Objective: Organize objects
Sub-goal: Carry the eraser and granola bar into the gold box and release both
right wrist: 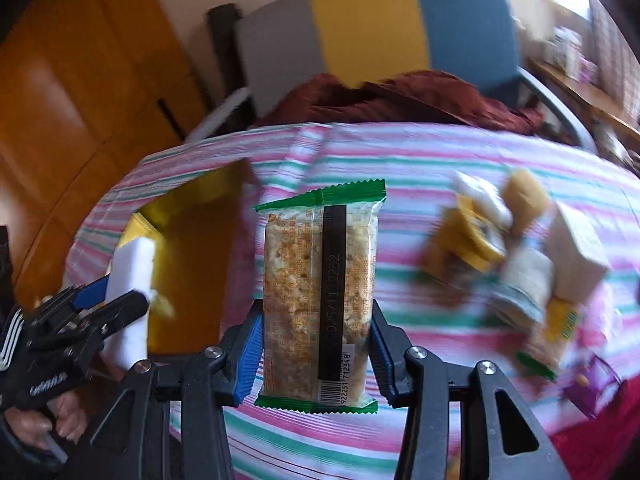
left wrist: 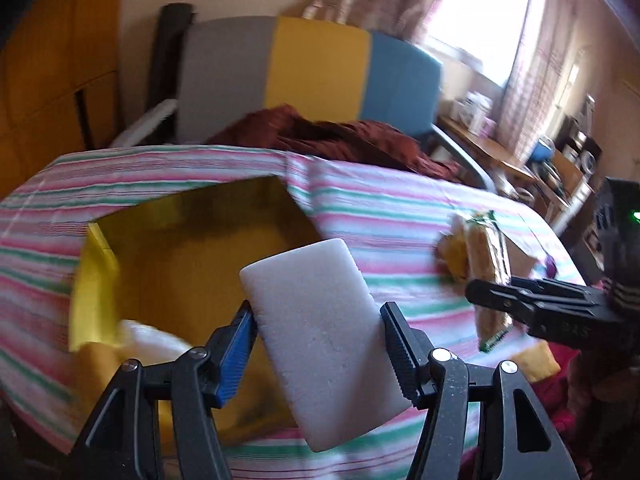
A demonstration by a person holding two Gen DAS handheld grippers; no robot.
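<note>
A striped cloth [right wrist: 400, 168] covers the surface, bearing a yellow box [left wrist: 96, 280] and a blurred snack pile [right wrist: 520, 256].

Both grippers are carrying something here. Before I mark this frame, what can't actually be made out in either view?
- Loose items on the striped cloth, right wrist view: motion blur smears them, so count and kind are unclear.
- Yellow box contents, left wrist view: blurred and partly hidden behind the left gripper and its white block.
- Snack bar label, right wrist view: print too small.
</note>
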